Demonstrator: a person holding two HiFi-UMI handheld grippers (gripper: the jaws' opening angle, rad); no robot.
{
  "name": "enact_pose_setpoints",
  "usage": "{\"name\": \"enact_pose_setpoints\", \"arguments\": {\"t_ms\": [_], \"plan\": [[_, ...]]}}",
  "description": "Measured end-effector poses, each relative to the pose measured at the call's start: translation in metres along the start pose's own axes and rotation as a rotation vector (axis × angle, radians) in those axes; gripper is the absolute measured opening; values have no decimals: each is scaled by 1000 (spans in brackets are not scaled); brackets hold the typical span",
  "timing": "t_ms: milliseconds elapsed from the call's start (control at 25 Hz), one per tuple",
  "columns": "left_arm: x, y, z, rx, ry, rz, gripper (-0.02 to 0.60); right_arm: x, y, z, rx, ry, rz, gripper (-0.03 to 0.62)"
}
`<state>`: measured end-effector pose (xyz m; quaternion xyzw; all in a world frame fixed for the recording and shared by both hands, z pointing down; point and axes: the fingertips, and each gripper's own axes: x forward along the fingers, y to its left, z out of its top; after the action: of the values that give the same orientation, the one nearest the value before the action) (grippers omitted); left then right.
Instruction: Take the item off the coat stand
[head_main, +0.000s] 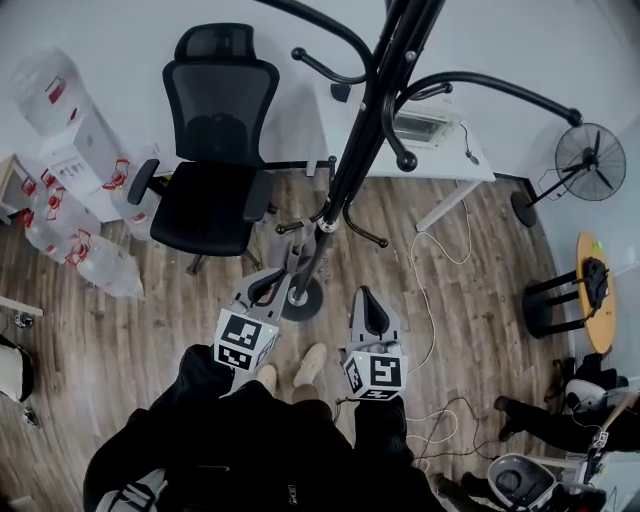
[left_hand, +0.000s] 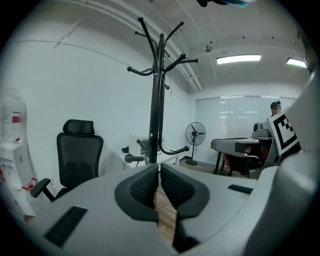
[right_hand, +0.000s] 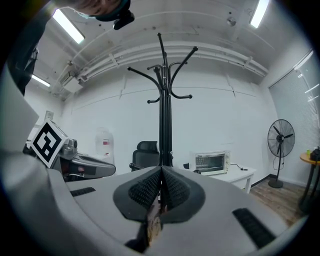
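Note:
A tall black coat stand (head_main: 352, 150) rises right in front of me, its round base (head_main: 300, 300) on the wood floor. Its curved hooks (left_hand: 159, 70) look bare in both gripper views, and I see no item hanging on them. My left gripper (head_main: 293, 262) is low beside the pole just above the base, jaws shut with nothing between them (left_hand: 159, 172). My right gripper (head_main: 366, 296) is a little to the right of the base, also shut and empty (right_hand: 161, 175). The stand (right_hand: 165, 100) fills the middle of the right gripper view.
A black office chair (head_main: 215, 150) stands left of the stand. Behind it is a white desk (head_main: 450, 165) with a toaster oven (head_main: 425, 127). A floor fan (head_main: 590, 160) and a round stool (head_main: 592, 290) are at the right, water bottles (head_main: 60, 100) at the left, and cables (head_main: 440, 270) on the floor.

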<state>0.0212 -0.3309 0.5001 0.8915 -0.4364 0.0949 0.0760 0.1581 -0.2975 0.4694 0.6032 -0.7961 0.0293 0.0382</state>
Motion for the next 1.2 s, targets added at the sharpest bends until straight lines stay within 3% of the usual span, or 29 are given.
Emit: {"name": "enact_pose_setpoints", "arguments": {"t_ms": [240,360,560,1200], "plan": [[33,7,-22,-6,75,7,34,19,-14,-5,8,19,16,17],[45,11,-35,-24,107,6,136,24,-16,-9,8,28,26,17],[65,19,-63,-45,170,16,210,31,-20,-12,4,37,29,17],[99,37,-99,-54,248,74,222,30,-43,-19,7,58,-22,17]]}}
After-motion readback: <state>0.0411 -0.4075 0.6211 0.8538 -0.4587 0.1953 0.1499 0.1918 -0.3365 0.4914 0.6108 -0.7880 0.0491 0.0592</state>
